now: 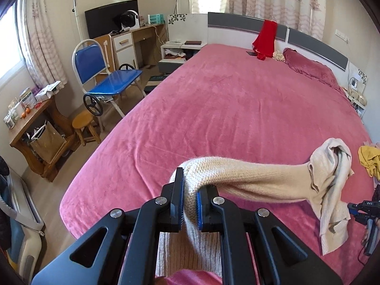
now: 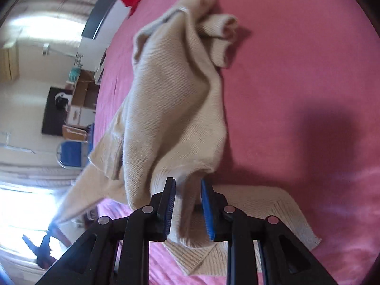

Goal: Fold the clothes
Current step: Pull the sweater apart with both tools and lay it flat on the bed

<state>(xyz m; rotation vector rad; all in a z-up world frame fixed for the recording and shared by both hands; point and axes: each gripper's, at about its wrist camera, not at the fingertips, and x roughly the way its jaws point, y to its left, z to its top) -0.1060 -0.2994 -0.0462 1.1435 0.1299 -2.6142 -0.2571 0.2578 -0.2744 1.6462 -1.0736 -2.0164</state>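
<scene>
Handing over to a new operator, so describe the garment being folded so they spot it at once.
On the big pink bed, look at the near edge. A cream knit sweater stretches above the cover between the left gripper and right gripper. Unlike the red garment on the headboard and the yellow one, it is pale and ribbed.

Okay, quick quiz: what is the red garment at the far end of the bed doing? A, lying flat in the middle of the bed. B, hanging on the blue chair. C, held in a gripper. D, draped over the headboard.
D: the red garment hangs over the top edge of the grey headboard, its lower end reaching down to the pink bedspread.
</scene>
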